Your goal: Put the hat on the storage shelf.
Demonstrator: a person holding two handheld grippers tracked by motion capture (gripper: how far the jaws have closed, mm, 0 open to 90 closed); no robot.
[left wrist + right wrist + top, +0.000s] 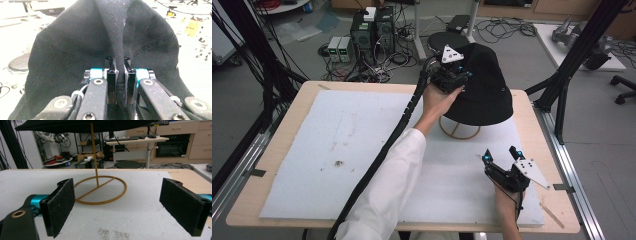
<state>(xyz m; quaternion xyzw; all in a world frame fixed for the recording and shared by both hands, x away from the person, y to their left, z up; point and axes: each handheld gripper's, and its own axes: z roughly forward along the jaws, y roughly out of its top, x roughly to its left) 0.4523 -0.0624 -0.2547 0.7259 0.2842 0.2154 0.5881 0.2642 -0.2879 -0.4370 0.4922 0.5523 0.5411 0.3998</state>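
Note:
A black fabric hat [484,85] sits on top of a gold wire stand [459,131] at the back right of the table. My left gripper [457,80] is shut on a pinched fold of the hat [100,45] at its left side; the fold runs up between the two pads [111,85]. My right gripper [502,156] stands open near the table's front right, with nothing between its pads [62,205]. It faces the stand's ring base [100,191] and thin upright rod, with the hat's brim [75,126] overhead.
A white foam mat [362,150] covers most of the wooden table [277,145]. A black cable [382,155] trails along the left forearm. Black frame posts [577,55] rise at the right, and computers and cables lie on the floor behind.

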